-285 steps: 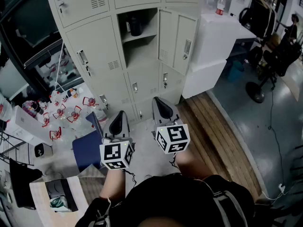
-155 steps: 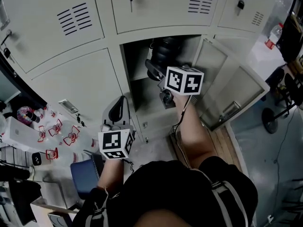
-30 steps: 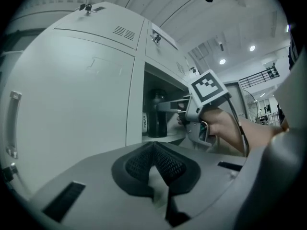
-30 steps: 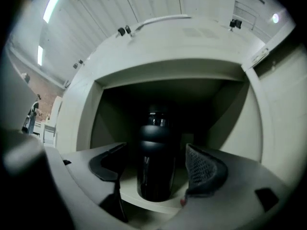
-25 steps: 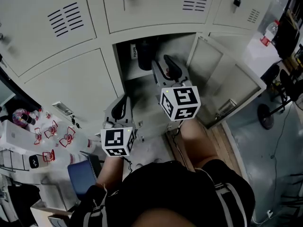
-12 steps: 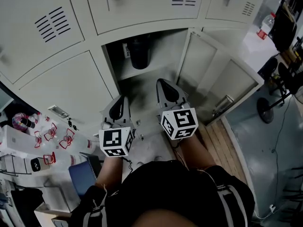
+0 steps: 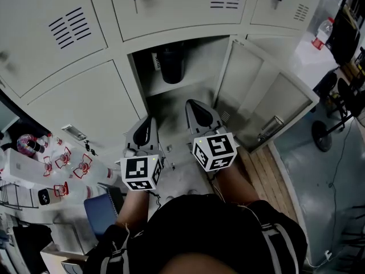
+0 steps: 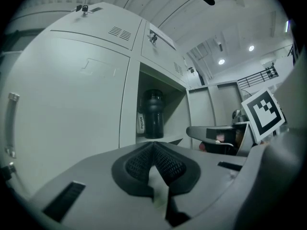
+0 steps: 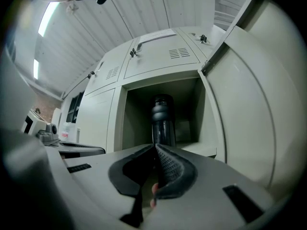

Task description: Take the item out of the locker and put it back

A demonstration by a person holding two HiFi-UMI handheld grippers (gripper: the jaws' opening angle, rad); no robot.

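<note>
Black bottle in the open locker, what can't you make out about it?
- Bottle base: right gripper view, behind the right hand-held gripper's shut jaws.
- Bottle top: head view, under the locker opening's upper edge.
- White tag beside it: head view, print too small.
</note>
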